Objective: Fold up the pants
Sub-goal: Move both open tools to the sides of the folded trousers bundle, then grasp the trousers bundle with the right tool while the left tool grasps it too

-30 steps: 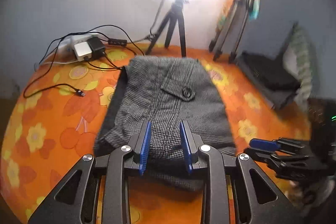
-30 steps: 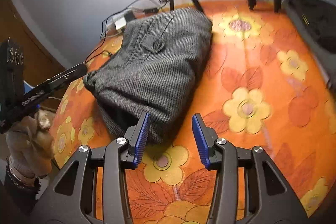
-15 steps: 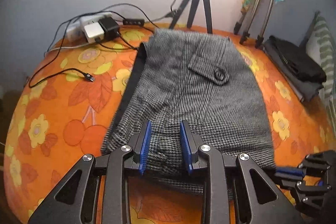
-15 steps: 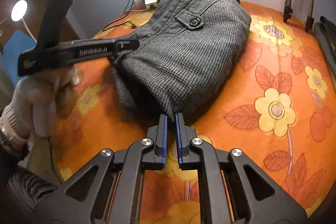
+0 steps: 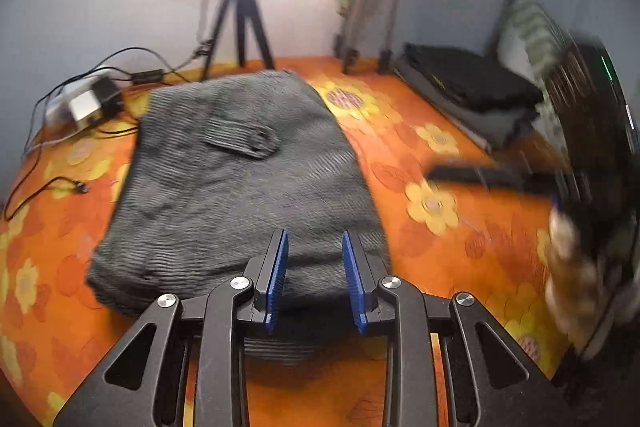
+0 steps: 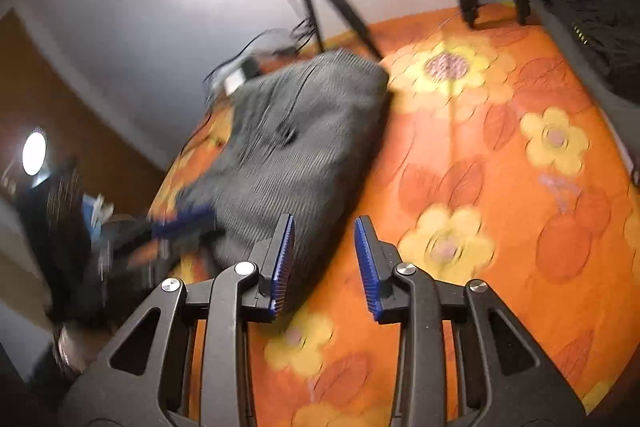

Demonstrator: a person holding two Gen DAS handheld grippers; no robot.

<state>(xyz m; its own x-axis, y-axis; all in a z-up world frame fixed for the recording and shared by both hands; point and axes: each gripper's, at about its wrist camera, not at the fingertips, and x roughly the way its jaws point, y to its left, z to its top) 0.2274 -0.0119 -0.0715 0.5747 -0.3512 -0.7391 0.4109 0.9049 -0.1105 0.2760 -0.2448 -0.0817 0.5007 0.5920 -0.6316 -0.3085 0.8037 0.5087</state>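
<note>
The left gripper (image 5: 313, 277), at the bottom centre of its view, has its blue pads spread with nothing between them, poised over the near edge of the pants (image 5: 240, 187). The right gripper (image 6: 325, 261), low in its own frame, is likewise spread and empty, its left pad just over the bundle's near corner and its right pad over bare orange floral sheet (image 6: 500, 227).

The pants lie as a thick grey folded bundle in the middle of the left view, button flap (image 5: 242, 139) up, on the bed. The fold looks essentially done, so the job in hand is probably tidying or letting go.

To do that well, lift both grippers straight up and away, so no pad snags the top layer and drags it open. Both views are motion-blurred, so slow down before touching the cloth. Keep clear of the tripod (image 5: 240, 23) and the cables (image 5: 60, 115) in the upper left.
</note>
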